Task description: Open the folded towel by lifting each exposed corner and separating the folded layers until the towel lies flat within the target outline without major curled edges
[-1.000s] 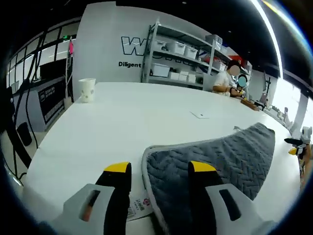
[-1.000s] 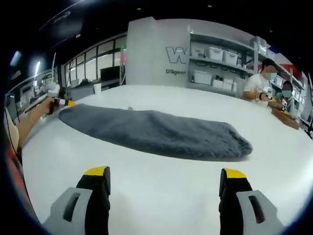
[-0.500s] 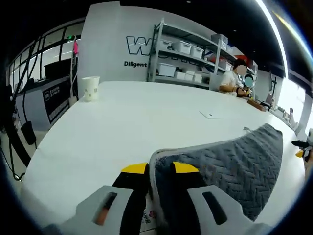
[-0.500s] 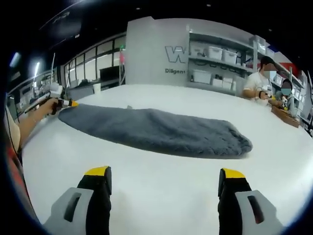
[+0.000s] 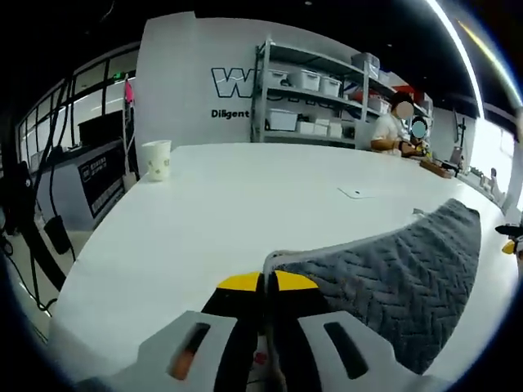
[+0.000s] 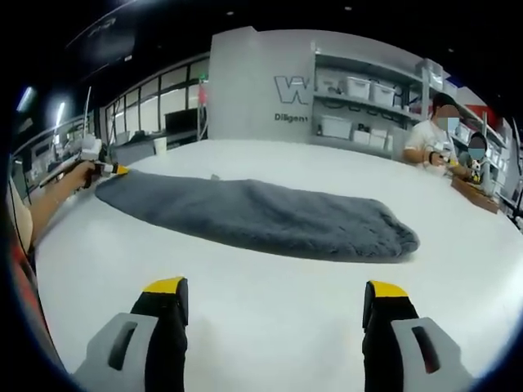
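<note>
A grey towel [image 6: 261, 216] lies folded into a long strip on the white table [image 6: 270, 318]. In the left gripper view its quilted side [image 5: 392, 269] runs off to the right with a pale trimmed edge. My left gripper [image 5: 263, 284] is shut on the towel's near corner, and a white label shows under the jaws. In the right gripper view that same gripper [image 6: 110, 170] is at the towel's far left end, held by a hand. My right gripper [image 6: 274, 298] stands open over bare table, well short of the towel's long edge.
A paper cup [image 5: 157, 159] stands near the far left table edge. A small flat white card [image 5: 355, 193] lies on the table beyond the towel. Two people [image 6: 441, 135] sit at the far right end. Shelves with bins [image 5: 306, 102] line the back wall.
My left gripper's jaws have closed from wide apart onto the towel's corner. The right gripper has stayed open and nearly still.
</note>
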Demonstrator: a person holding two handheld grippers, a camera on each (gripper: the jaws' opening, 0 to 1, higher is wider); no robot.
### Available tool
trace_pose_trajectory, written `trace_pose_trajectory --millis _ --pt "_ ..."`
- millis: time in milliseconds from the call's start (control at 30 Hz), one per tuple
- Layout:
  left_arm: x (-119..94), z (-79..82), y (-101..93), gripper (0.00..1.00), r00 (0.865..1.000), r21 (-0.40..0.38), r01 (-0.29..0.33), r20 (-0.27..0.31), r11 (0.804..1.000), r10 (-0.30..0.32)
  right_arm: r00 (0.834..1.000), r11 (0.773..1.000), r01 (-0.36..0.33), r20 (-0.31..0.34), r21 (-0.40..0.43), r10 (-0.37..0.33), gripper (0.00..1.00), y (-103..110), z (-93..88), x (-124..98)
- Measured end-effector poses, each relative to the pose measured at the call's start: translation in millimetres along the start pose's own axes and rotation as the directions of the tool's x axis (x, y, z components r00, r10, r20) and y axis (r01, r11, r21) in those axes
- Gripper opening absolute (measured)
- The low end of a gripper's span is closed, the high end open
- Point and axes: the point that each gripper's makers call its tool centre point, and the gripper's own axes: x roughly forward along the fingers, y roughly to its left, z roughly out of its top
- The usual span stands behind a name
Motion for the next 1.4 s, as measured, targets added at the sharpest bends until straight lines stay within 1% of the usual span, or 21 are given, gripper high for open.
trace_pose_trajectory --millis 133,233,333,567,667,700,800,833,1000,1267,1400 --pt "-3 3.0 -4.0 0.03 1.000 0.025 -0.004 0.008 1.000 0.004 1.000 1.000 -0.001 -0.002 -0.005 0.001 0.87 0 -0.1 0" --pt "-6 5.3 -8.4 0.03 1.000 0.057 -0.006 0.013 0.998 0.005 1.000 1.000 0.000 -0.003 -0.007 0.000 0.87 1 -0.3 -1" --pt "-7 5.7 -6.7 0.03 0.999 0.098 -0.036 0.014 0.995 0.035 1.000 1.000 -0.002 -0.005 -0.011 0.002 0.87 2 -0.5 0" --pt "-1 -1.5 -2.7 0.03 0.998 0.108 -0.055 0.000 0.993 0.055 1.000 1.000 -0.008 -0.009 -0.020 0.008 0.86 4 -1.4 -1" --pt "0 -2.0 -2.1 0.04 0.998 0.114 -0.058 0.001 0.992 0.058 1.000 1.000 -0.007 -0.009 -0.020 0.007 0.86 4 -1.6 -1" --pt "0 -2.1 -2.1 0.05 0.998 0.116 -0.058 0.001 0.992 0.058 1.000 1.000 -0.007 -0.011 -0.022 0.006 0.86 4 -2.2 -1" --pt "1 -2.9 -5.5 0.11 0.999 0.123 -0.042 0.003 0.992 0.042 1.000 1.000 -0.005 -0.019 -0.029 0.005 0.86 3 -4.0 -1" --pt "1 -3.8 -6.3 0.12 0.999 0.127 -0.040 0.002 0.991 0.040 1.000 1.000 -0.005 -0.021 -0.031 0.005 0.86 3 -4.4 -1" --pt "0 -4.0 -4.1 0.11 0.998 0.148 -0.057 0.005 0.987 0.057 1.000 0.999 -0.010 -0.024 -0.032 0.009 0.85 4 -5.1 1" --pt "0 -6.9 -1.0 0.11 0.997 0.148 -0.073 -0.005 0.986 0.075 0.999 0.999 -0.020 -0.026 -0.028 0.019 0.85 5 -5.3 2" --pt "-3 -4.1 0.4 0.10 0.996 0.146 -0.087 0.010 0.985 0.087 0.999 0.999 -0.022 -0.027 -0.028 0.021 0.85 5 -5.5 3"
